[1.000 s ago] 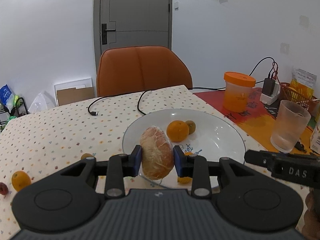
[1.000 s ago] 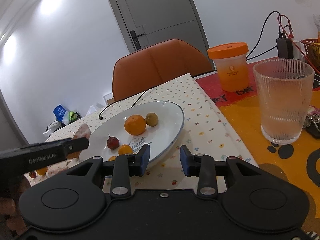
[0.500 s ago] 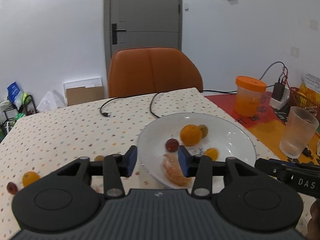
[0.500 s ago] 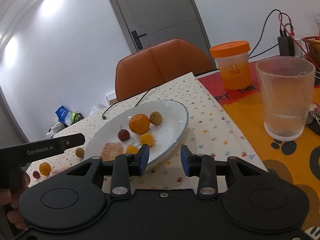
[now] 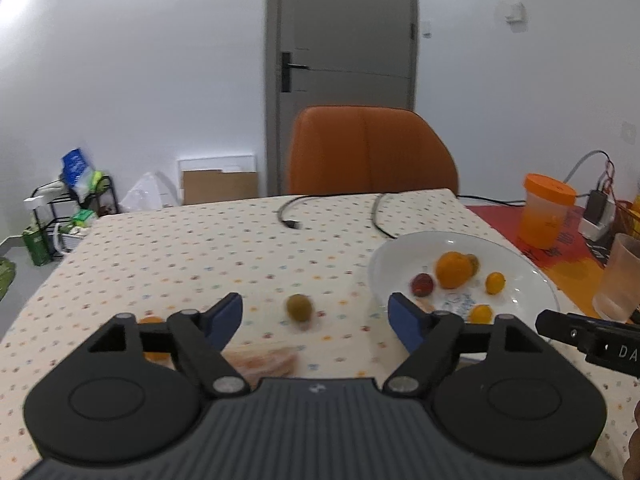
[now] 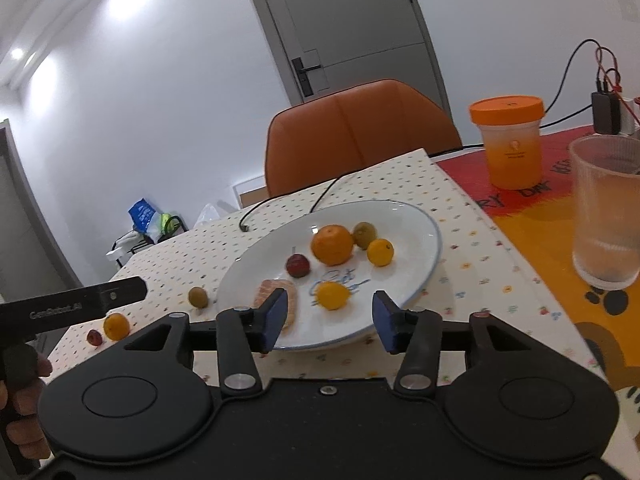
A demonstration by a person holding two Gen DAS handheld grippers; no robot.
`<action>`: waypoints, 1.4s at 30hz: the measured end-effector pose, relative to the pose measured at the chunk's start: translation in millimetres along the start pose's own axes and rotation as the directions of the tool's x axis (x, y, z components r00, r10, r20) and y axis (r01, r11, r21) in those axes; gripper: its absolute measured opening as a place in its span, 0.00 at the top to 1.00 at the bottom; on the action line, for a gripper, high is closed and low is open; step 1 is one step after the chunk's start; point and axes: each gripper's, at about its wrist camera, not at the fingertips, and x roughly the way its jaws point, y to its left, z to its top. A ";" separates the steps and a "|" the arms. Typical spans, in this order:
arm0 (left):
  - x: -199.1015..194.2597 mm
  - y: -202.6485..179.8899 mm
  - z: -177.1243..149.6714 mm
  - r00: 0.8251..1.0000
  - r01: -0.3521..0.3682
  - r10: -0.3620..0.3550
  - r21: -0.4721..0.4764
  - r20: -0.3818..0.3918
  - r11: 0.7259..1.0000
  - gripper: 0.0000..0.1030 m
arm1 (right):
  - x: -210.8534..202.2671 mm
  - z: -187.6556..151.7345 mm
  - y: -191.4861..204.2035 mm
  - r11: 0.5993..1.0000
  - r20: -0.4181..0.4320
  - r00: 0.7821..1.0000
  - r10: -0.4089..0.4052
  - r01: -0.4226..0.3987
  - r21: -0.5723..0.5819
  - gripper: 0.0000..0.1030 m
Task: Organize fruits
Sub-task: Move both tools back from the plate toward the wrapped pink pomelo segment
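Peeled citrus segment (image 6: 280, 298) had left the left fingers and lay on the white plate (image 6: 416, 224) near its front-left rim; a second ago it was pinched between them. Left gripper (image 5: 315, 316) had swung off the plate toward the loose fruit, and its fingers went from closed to wide apart, holding nothing.

Next likely target: small green fruit (image 5: 299, 307) on the bench (image 5: 180, 248), just left of the plate and ahead of the left fingers, not touching them. Judged light, round, smooth-skinned, so it would roll and could squirt out of a hard pinch. Best taken across its middle, fingers low to the cloth, light squeeze.

Also off the plate: small orange fruit (image 6: 116, 326) and small red fruit (image 6: 94, 337), side by side further left. Same handling; the red one looked softest and could bruise.

On the plate: mandarin (image 6: 332, 245), another green fruit (image 6: 364, 235) touching it, two yellow kumquat-like fruits (image 6: 380, 252), red fruit with stem (image 6: 298, 265). The peeled segment was soft and wet, best not regripped.

Right gripper (image 6: 326, 318) hovered at the plate's near rim, fingers spread, empty, touching nothing that I could see.

Left view was motion-blurred, so fine detail there is unreliable. Ribbed glass (image 6: 608, 208) and orange-lidded jar (image 6: 510, 142) stood well right of the plate.
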 end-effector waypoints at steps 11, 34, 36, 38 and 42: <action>-24.6 52.0 -11.0 0.997 -0.081 0.081 -0.090 -0.003 0.993 0.13 | 6.7 -5.9 39.7 0.997 -0.003 0.999 0.043 -0.043 -0.060 0.31; -49.0 122.4 -37.2 0.984 -0.177 0.178 -0.220 -0.018 0.959 0.11 | 14.2 -16.6 99.6 0.982 -0.018 0.992 0.121 -0.123 -0.143 0.00; -50.2 128.1 -39.9 0.983 -0.182 0.182 -0.230 -0.022 0.956 0.11 | 15.6 -17.2 104.7 0.980 -0.025 0.992 0.127 -0.129 -0.150 0.00; -49.8 133.3 -42.1 0.982 -0.189 0.187 -0.240 -0.028 0.952 0.11 | 17.2 -18.4 110.3 0.978 -0.032 0.991 0.129 -0.133 -0.158 0.00; -49.6 142.8 -46.1 0.981 -0.195 0.192 -0.257 -0.038 0.946 0.11 | 20.2 -21.2 121.7 0.974 -0.045 0.989 0.139 -0.145 -0.175 0.00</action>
